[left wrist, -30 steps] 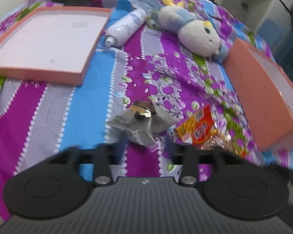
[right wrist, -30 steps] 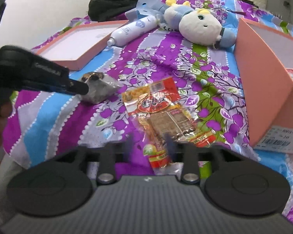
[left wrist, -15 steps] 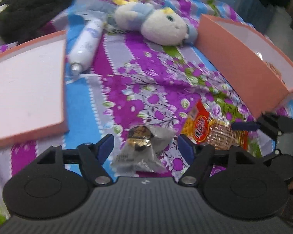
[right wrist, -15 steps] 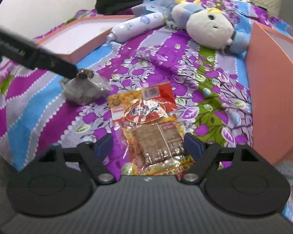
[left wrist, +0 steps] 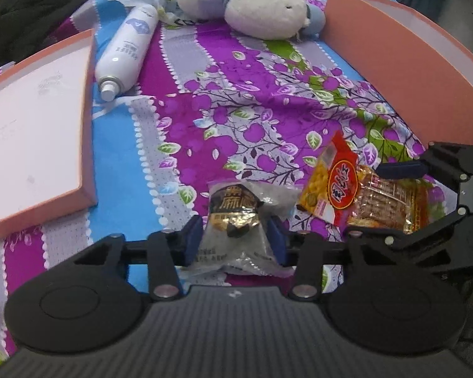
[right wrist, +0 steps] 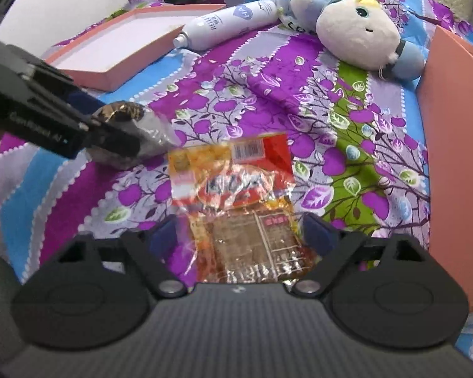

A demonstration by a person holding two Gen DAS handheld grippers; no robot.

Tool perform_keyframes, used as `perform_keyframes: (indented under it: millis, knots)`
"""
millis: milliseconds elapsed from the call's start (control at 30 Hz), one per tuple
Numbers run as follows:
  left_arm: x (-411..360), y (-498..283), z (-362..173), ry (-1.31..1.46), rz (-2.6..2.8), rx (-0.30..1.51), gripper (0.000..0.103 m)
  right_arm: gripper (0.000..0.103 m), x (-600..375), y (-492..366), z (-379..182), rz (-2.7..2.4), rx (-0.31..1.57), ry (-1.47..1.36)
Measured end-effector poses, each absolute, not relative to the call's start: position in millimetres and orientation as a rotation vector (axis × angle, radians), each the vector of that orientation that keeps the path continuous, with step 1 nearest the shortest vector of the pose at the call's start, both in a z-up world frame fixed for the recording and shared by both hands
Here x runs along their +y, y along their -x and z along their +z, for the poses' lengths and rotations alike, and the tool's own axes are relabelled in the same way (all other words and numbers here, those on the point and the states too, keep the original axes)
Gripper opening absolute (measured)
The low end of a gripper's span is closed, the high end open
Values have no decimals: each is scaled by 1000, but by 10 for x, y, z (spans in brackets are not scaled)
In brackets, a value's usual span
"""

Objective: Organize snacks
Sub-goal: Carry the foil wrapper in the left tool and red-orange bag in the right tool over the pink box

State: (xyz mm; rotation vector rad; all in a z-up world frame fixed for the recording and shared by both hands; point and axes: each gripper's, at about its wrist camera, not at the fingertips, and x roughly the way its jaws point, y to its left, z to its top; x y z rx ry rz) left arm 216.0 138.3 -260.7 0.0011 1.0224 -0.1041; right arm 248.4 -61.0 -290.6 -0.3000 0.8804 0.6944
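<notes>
A: Start with the big things. The floral bedspread (left wrist: 236,119) carries everything; the deep pink box (left wrist: 410,63) stands at the right, its shallow lid (left wrist: 31,141) lies at the left, and a white spray bottle (left wrist: 126,47) and a plush toy (left wrist: 255,9) rest at the far end.

B: And the snacks?

A: Both lie at the near edge of the bed. The orange-and-red snack packet (right wrist: 236,195) sits between the lid and the box, nearer the box. The smaller silver snack pouch (left wrist: 236,220) lies just to its left.

B: What has changed?

A: Half a second ago the left gripper (left wrist: 235,239) had its jaws spread wide, with the pouch ahead of them. Now the blue pads touch both sides of the pouch, so it looks clamped. The right gripper (right wrist: 239,236) has come forward: its jaws are still wide, but the packet's lower half now lies between them, where before it lay just beyond the tips.

B: So for the task?

A: I judge one snack is gripped and ready to lift, the other is about to be pinched. Both probably go into the deep box. The crinkly film may slip.
</notes>
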Motion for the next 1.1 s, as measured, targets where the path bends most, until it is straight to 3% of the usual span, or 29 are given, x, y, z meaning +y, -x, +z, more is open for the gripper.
perform_keyframes:
  millis: [267,300,700,1100]
  knots:
    - [1346,-1976,-2486,73,-21,991,42,46,-685,-2454,-2763,631,871,273]
    - [1339,-1954,-2463,82,-4,991,42,13,-700,-2439,-2744,611,859,278]
    - [1258,-1607,-2068,220,110,906,41,10,-852,-2343,-2472,527,815,195]
    - [977,-1138,-1491,252,167,801,41,9,-1201,-1962,-1724,478,671,56]
